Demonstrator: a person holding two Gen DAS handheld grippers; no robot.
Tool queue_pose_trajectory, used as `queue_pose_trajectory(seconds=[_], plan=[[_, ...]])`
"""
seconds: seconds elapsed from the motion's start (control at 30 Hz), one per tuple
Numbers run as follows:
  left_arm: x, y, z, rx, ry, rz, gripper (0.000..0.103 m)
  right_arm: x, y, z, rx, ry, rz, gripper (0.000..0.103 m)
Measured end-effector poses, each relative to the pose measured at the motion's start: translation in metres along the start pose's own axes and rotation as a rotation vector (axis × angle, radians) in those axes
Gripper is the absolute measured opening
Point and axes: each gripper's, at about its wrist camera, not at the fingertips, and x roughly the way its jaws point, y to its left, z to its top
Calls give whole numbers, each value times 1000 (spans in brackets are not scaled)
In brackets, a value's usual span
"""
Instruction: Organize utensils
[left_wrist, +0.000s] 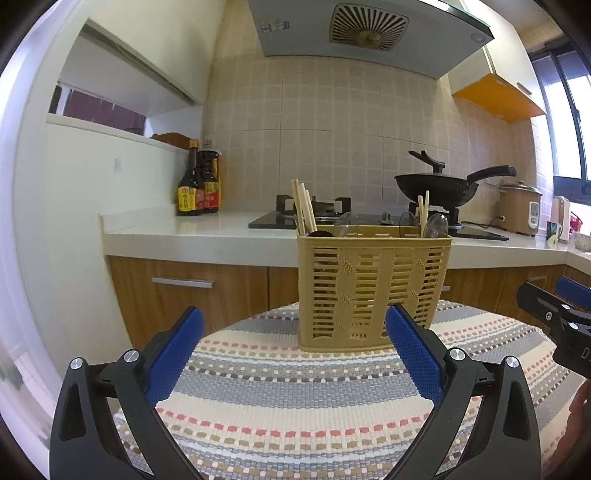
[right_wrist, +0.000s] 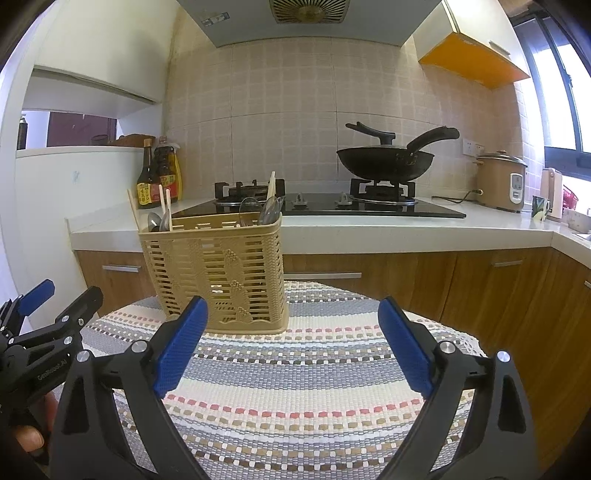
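Two grippers hover over the striped woven mat (left_wrist: 295, 398), both spread wide and holding nothing. The left gripper (left_wrist: 293, 350) faces the utensil basket (left_wrist: 373, 291) almost head-on; its right finger overlaps the basket's lower front in that view, though contact cannot be confirmed. The right gripper (right_wrist: 291, 343) sits further right, with the basket (right_wrist: 218, 273) ahead and to its left.

Procedure, as judged from the layout: no utensil lies loose on the mat, so the step in hand appears to be re-sorting items already in the basket. Steady the basket wall with one gripper. Approach a single chopstick from above with the other, close on its exposed upper end, and lift straight up to avoid tipping the basket.

Basket condition: tan slotted plastic, upright, resting on the far part of the mat. Wooden chopsticks (left_wrist: 303, 210) lean at the left end, a second pair (left_wrist: 423, 216) stands near the right, and spoons (left_wrist: 345, 223) protrude between. Internal dividers cannot be made out.
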Motion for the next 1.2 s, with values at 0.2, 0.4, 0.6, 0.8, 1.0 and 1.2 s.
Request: queue_pose_trajectory(seconds=[0.2, 0.4, 0.6, 0.8, 1.0, 1.2], plan=[[0, 0, 0, -5, 3, 5, 95, 2, -5, 1, 26, 11, 6, 89], [-1, -2, 0, 4, 0, 4, 95, 2, -6, 1, 26, 12, 2, 89], [0, -2, 1, -1, 2, 4, 95, 3, -4, 1, 15, 14, -3, 89], [-1, -2, 1, -2, 2, 4, 95, 5, -3, 0, 14, 18, -8, 89], [-1, -2, 1, -3, 5, 0, 95, 6, -2, 0, 11, 21, -11, 89], [-2, -2, 1, -2, 7, -1, 95, 5, -1, -1, 4, 22, -14, 89]])
